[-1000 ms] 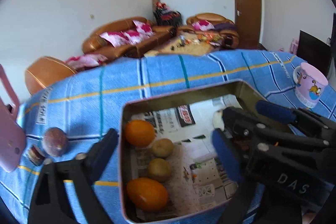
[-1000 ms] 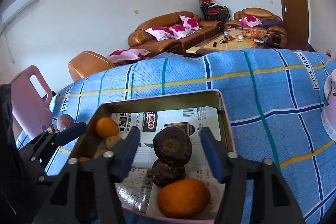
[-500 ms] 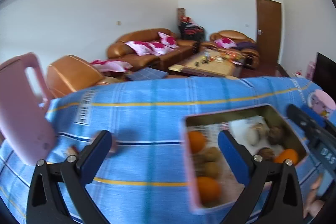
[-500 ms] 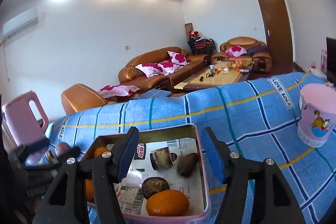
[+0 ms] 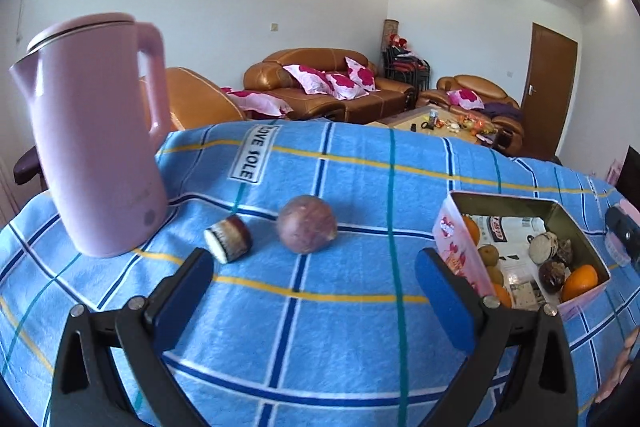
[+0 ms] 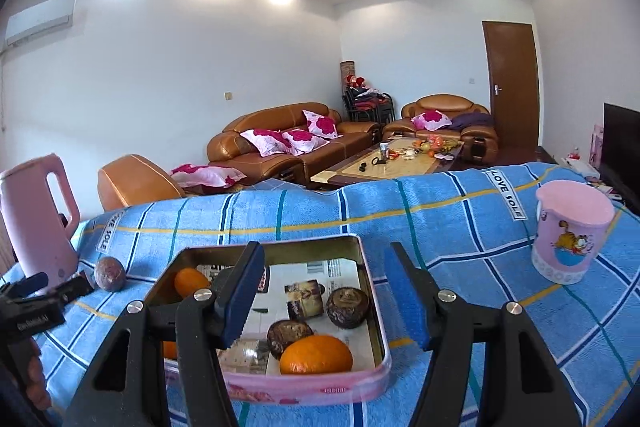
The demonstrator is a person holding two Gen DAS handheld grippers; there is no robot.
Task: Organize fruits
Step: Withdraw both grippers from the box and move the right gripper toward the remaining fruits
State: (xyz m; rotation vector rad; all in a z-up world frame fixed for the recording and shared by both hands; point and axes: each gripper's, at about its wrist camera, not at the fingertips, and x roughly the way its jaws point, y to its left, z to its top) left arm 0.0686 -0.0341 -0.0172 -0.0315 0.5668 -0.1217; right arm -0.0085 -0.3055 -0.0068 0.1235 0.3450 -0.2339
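Note:
A round purple-brown passion fruit (image 5: 307, 224) and a cut brown fruit piece (image 5: 229, 244) lie loose on the blue plaid cloth, just beyond my left gripper (image 5: 314, 293). That gripper is open and holds nothing. The pink-sided tin (image 5: 456, 243) at the right holds oranges, kiwis and dark fruits. In the right wrist view my right gripper (image 6: 326, 297) hangs open over the tin (image 6: 304, 391), above an orange (image 6: 316, 355) and two dark fruits (image 6: 347, 307). The passion fruit (image 6: 110, 273) lies left of the tin, close to the left gripper (image 6: 36, 291).
A tall pink kettle (image 5: 92, 131) stands at the cloth's left end, close to the loose fruits. A pink cartoon mug (image 6: 572, 231) stands right of the tin. Beyond the table are brown sofas and a low coffee table.
My left gripper has swung left, away from the tin, to face the loose fruits by the kettle. The right gripper has drawn back and up from the tin, still open.

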